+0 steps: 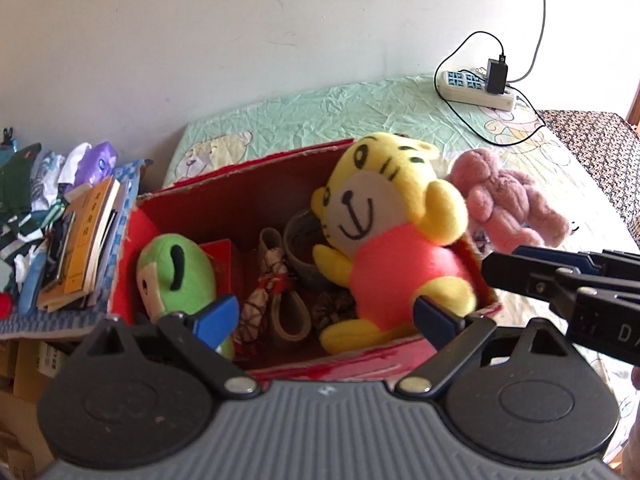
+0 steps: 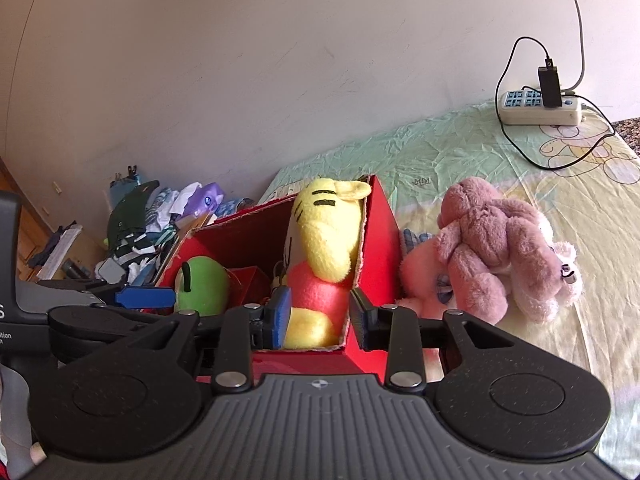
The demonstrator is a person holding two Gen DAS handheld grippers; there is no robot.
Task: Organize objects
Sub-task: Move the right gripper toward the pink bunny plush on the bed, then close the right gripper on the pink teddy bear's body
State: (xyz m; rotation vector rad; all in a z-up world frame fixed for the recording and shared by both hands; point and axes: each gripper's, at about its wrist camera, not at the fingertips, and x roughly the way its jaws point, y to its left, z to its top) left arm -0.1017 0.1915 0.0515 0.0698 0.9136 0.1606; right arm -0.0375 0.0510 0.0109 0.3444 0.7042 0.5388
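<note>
- The red box [image 1: 256, 200] sits at the edge of the bed [image 1: 360, 112], already holding a green plush [image 1: 176, 276], a yellow tiger plush [image 1: 392, 240] and some small rolled items.
- The tiger plush leans against the box's right wall, its head above the rim; it could tip out if the box is jolted.
- The left gripper [image 1: 324, 316] stands wide open above the box's near side and holds nothing.
- The right gripper [image 2: 320, 318] is partly open, its fingers straddling the box's near right corner beside the tiger's foot. No pad clearly presses on the toy, so it looks empty.
- The pink plush [image 2: 492, 248] lies on the bed just right of the box, still outside it, and is probably next.
- Risks: a finger may catch the cardboard wall and shift the box toward the edge. The crowded box may also not seat the pink plush.
</note>
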